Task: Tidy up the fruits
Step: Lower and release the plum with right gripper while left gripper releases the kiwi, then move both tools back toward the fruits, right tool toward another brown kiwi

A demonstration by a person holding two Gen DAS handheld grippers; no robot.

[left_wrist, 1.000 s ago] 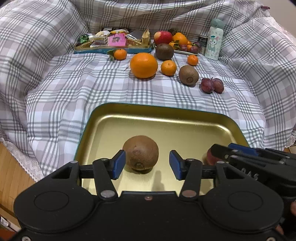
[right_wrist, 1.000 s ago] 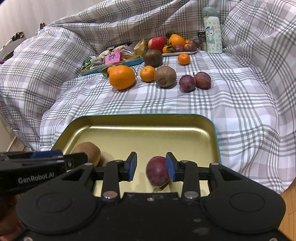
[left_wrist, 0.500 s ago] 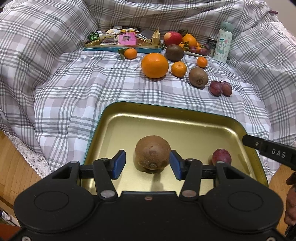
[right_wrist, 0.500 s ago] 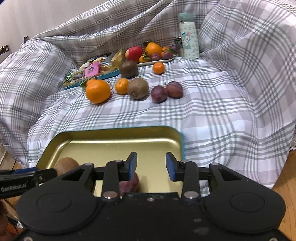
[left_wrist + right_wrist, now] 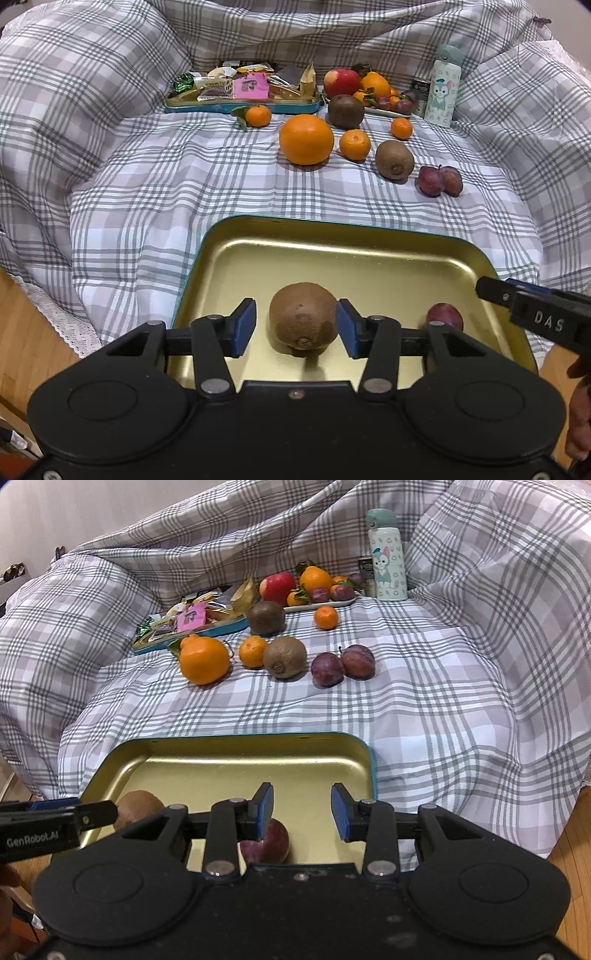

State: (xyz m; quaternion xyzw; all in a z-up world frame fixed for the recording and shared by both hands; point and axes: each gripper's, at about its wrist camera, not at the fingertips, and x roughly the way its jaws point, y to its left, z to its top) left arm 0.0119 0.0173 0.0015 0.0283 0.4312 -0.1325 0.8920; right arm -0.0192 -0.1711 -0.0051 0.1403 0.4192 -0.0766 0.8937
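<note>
Left wrist view: a shallow gold metal tray with rounded corners and a teal rim lies on soft, rumpled checked cloth. Inside the tray, toward its near edge, sits a fuzzy brown oval kiwi, and a smooth dark-red plum rests near the tray's right side. The left gripper angles down over the tray's near edge. Its blue-padded jaws have just been closing with the kiwi between them; one pad seems to meet the skin, while the other stands clear. The right gripper also tilts down over the tray, pads apart with nothing between them, the plum lying just below one finger. Beyond the tray's far rim sits a glossy round orange.
</note>
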